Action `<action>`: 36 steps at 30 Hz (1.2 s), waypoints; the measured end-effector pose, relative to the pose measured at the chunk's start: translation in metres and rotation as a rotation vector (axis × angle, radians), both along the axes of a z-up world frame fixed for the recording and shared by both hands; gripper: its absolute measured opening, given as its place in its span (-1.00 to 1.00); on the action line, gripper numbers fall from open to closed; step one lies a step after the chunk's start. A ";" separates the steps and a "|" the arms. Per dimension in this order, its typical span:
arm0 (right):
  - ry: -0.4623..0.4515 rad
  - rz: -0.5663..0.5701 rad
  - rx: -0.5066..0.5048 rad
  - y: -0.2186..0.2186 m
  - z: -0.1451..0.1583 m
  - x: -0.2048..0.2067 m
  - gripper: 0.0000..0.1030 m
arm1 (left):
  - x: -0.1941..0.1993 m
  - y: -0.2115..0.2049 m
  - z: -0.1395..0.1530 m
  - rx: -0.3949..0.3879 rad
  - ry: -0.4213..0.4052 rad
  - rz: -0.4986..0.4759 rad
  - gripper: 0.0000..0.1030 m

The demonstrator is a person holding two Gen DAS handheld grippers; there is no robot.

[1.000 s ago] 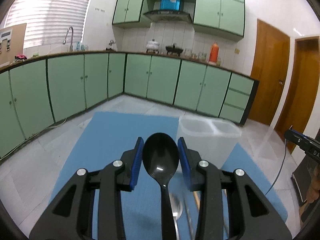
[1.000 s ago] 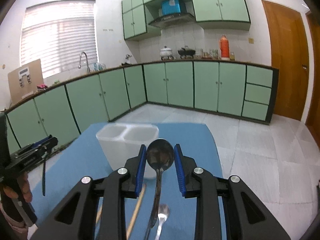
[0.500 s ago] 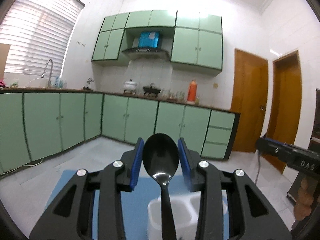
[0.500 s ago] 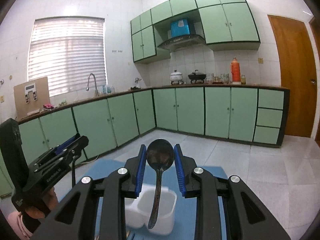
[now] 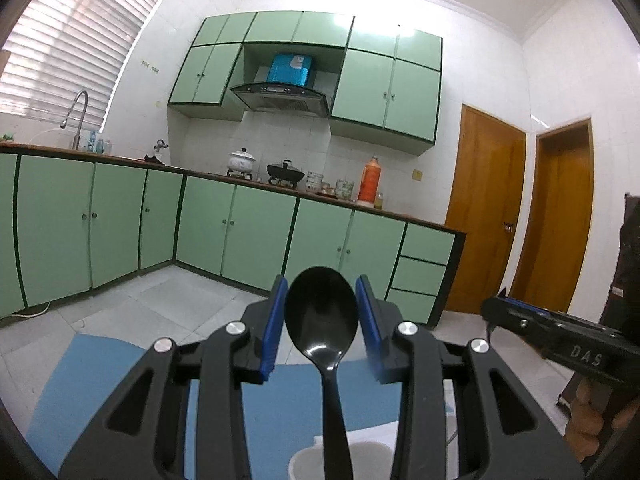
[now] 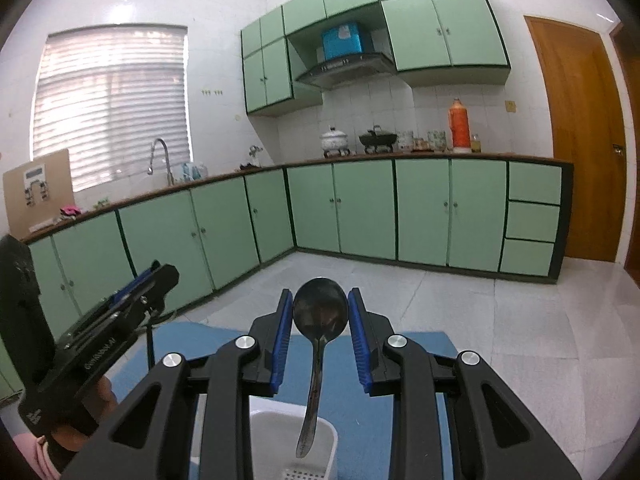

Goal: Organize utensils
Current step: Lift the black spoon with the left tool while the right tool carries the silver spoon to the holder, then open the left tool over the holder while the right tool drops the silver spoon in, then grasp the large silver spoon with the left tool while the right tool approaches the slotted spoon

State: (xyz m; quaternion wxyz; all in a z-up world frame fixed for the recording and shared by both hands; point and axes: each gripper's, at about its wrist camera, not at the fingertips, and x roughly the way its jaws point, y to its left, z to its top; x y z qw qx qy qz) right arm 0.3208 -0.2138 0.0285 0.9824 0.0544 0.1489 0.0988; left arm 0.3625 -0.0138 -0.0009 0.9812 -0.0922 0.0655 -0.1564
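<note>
My left gripper is shut on a black plastic spoon, bowl up between the blue pads, handle hanging down over the white utensil holder at the bottom edge. My right gripper is shut on a metal spoon, bowl up, its handle tip hanging inside a compartment of the white holder. The right gripper also shows at the right of the left wrist view, and the left gripper at the left of the right wrist view.
A blue mat covers the table under the holder; it also shows in the right wrist view. Green kitchen cabinets, a tiled floor and wooden doors lie beyond.
Both grippers have lifted and tilted up with their spoons. The holder has dropped to the bottom of both views, and the spoon handles now hang over it.
</note>
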 end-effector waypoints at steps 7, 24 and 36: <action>0.058 0.016 0.004 0.006 -0.030 0.006 -0.46 | -0.004 -0.001 -0.019 0.026 0.040 -0.014 -0.34; 0.123 0.048 -0.021 0.012 -0.052 -0.016 -0.31 | -0.036 0.020 -0.032 0.027 0.161 0.001 0.23; 0.111 -0.076 -0.025 -0.028 -0.059 -0.093 0.40 | -0.121 0.045 -0.025 0.058 0.295 0.064 0.75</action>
